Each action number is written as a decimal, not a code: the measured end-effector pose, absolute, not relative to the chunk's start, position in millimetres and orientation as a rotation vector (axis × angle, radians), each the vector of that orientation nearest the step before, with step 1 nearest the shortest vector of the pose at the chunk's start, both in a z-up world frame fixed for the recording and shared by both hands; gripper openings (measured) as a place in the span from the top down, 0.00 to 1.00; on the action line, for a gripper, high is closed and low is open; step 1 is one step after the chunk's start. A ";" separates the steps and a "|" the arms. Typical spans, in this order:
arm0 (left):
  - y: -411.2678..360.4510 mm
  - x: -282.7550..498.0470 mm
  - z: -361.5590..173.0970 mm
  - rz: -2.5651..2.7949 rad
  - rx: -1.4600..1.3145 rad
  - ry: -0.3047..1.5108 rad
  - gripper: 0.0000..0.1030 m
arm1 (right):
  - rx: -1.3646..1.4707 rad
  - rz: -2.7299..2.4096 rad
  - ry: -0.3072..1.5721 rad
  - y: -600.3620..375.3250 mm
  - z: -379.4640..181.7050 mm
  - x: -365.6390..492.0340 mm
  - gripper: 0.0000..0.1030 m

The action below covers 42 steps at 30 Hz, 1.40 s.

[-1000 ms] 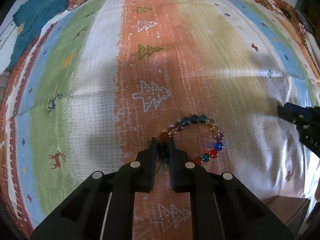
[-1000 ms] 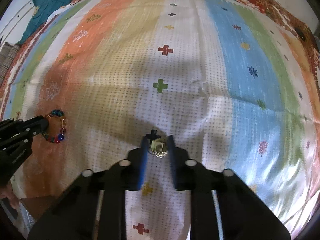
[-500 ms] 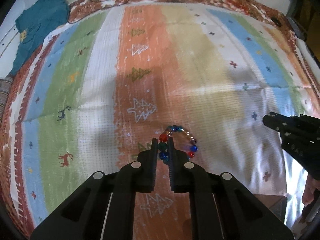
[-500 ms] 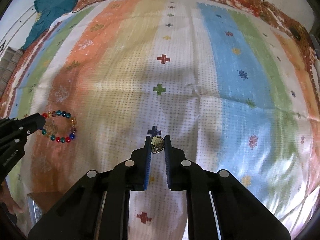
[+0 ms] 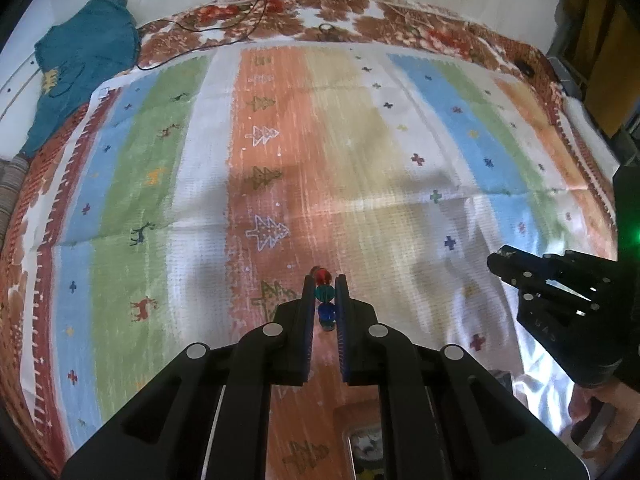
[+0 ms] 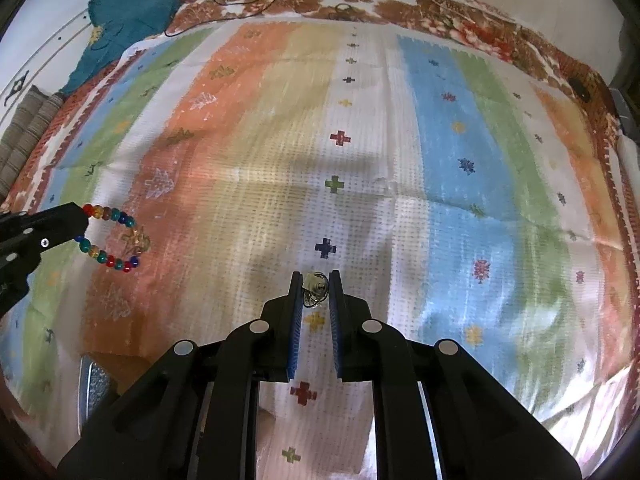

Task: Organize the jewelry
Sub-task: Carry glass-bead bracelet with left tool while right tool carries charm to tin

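My left gripper [image 5: 325, 280] is shut on a bracelet of coloured beads [image 5: 325, 293] and holds it above the striped bedspread. In the right wrist view the bracelet [image 6: 114, 240] hangs as a loop from the left gripper [image 6: 76, 220] at the left edge. My right gripper [image 6: 315, 280] is shut on a small gold earring [image 6: 314, 288] and holds it off the cloth. The right gripper also shows at the right of the left wrist view [image 5: 498, 258].
A striped bedspread [image 6: 440, 160] with crosses and trees covers the bed. A teal garment [image 5: 80, 68] lies at the far left corner. A black cable [image 5: 256, 8] trails at the far edge. A box with a metallic inside [image 6: 94, 388] sits low at the near edge.
Both grippers have risen off the cloth with their loads. The bracelet has left the bedspread and now hangs from the left gripper. The right gripper closed on the earring.
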<state>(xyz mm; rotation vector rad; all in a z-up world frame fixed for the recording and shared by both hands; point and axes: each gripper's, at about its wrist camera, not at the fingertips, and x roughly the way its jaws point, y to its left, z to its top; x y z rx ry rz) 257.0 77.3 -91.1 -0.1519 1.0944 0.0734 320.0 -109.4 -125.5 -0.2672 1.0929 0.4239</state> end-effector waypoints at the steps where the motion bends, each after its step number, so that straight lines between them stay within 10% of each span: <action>1: 76.7 255.1 -88.8 0.069 -0.153 1.091 0.91 | -0.268 0.423 1.089 -109.9 -123.6 318.2 0.87; 42: 37.0 172.0 -18.7 -0.108 -0.122 0.944 0.91 | -0.255 0.531 0.962 -124.0 -70.5 229.4 0.87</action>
